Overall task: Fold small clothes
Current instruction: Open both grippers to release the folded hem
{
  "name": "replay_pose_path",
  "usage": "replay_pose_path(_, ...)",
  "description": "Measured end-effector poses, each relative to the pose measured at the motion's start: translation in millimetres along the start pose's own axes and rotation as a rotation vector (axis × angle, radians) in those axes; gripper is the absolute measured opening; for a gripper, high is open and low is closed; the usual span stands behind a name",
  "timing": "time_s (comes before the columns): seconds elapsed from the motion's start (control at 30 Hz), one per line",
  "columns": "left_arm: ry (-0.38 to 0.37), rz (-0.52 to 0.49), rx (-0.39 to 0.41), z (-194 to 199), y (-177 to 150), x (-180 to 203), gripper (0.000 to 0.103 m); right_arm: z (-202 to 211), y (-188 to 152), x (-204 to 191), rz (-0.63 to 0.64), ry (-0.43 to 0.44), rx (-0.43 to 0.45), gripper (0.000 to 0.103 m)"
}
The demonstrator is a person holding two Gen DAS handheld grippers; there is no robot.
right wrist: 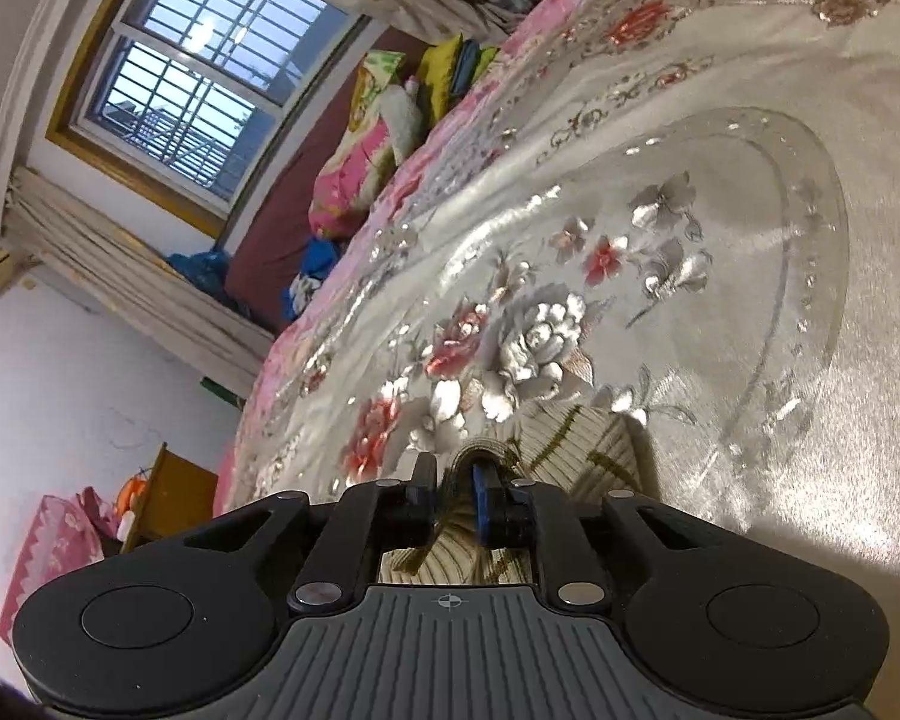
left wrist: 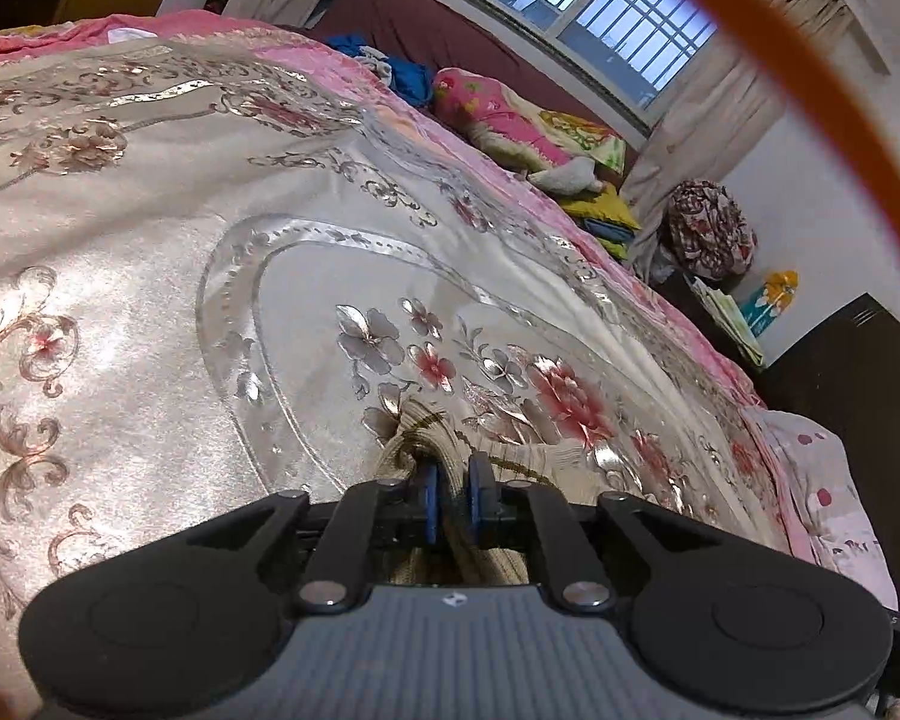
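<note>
A shiny cream bedspread (left wrist: 168, 276) embroidered with silver and red flowers covers the bed, with a pink border running along its far edge. Beyond the left gripper's jaws, past that pink edge, lie a flowered pink pillow (left wrist: 498, 114), a heap of blue cloth (left wrist: 411, 75) and a barred window (left wrist: 594, 6) with pale curtains (left wrist: 714, 138) drawn to its sides. A dark cabinet (left wrist: 846, 372) stands off to the right of the jaws, and an orange strap (left wrist: 810, 84) crosses the upper right corner close to the lens.

The left gripper (left wrist: 450, 495) points slightly downward over the bedspread. Its blue pads stand close together with a bunched fold of the beige ribbed garment (left wrist: 426, 426) caught between them; the cloth spreads out just ahead of the jaws and trails back beneath them.

The right gripper (right wrist: 455, 495) also tilts down toward the bed. Its jaws are nearly together and pinch an edge of the same beige garment (right wrist: 570, 438), which lies flat on the bedspread just ahead and to the right of the fingertips, its brown stripes showing. Far off to the left of these jaws are the window (right wrist: 204, 66) and a pink box (right wrist: 48, 552) on the floor.
</note>
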State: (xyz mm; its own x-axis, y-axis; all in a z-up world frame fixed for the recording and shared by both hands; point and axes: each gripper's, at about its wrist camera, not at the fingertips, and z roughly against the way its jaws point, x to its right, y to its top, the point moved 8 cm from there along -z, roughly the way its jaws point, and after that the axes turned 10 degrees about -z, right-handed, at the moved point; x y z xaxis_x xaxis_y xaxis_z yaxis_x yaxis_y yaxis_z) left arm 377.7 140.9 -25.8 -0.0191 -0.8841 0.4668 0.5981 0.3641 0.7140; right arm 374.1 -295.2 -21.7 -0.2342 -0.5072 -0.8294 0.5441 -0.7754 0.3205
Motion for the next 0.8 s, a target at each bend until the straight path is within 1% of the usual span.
replay_pose_path(0.07,0.000,0.005,0.006,0.7,1.1,1.1,0.021,1.3,0.0,-1.3,0.007,-0.002,0.000,0.016)
replay_pose_path(0.1,-0.002,0.012,0.010,1.4,1.4,1.5,0.024,1.9,-0.4,-1.5,0.008,-0.003,-0.002,0.018)
replay_pose_path(0.13,-0.002,0.019,0.015,2.4,1.7,0.9,0.027,2.7,-0.6,-1.7,0.008,-0.003,-0.002,0.023)
replay_pose_path(0.17,0.003,0.030,0.025,4.1,2.7,-0.5,0.037,2.8,-0.3,-1.8,0.007,-0.003,-0.001,0.030)
replay_pose_path(0.2,0.010,0.039,0.036,7.2,4.4,-3.2,0.042,3.0,-0.3,-2.3,0.006,-0.001,-0.001,0.032)
replay_pose_path(0.23,0.017,0.046,0.047,9.5,6.4,-5.2,0.043,3.7,-0.5,-3.4,0.009,0.004,0.002,0.033)
replay_pose_path(0.37,0.053,0.051,0.067,19.9,10.6,-13.2,0.046,7.3,0.5,-8.5,0.028,0.006,0.013,0.034)
replay_pose_path(0.43,0.061,0.012,0.060,24.9,6.9,-8.6,0.046,8.8,1.1,-10.6,0.037,0.002,0.017,0.035)
replay_pose_path(0.5,0.068,-0.065,0.056,30.5,0.7,3.3,0.047,11.6,-1.0,-13.2,0.064,-0.011,0.022,0.035)
replay_pose_path(0.57,0.060,-0.153,0.059,34.9,-5.9,18.5,0.048,13.2,-7.4,-15.9,0.120,-0.040,0.023,0.035)
replay_pose_path(0.63,0.051,-0.232,0.060,35.8,-12.3,32.7,0.048,14.3,-17.9,-18.4,0.202,-0.086,0.021,0.035)
replay_pose_path(0.7,0.058,-0.305,0.049,32.0,-19.9,43.5,0.049,14.7,-28.7,-19.3,0.270,-0.122,0.015,0.035)
replay_pose_path(0.73,0.064,-0.323,0.037,28.5,-23.1,45.1,0.049,15.3,-33.6,-18.4,0.289,-0.133,0.008,0.034)
replay_pose_path(0.8,0.078,-0.319,0.001,19.3,-29.4,40.1,0.049,16.7,-39.5,-13.6,0.302,-0.148,-0.002,0.034)
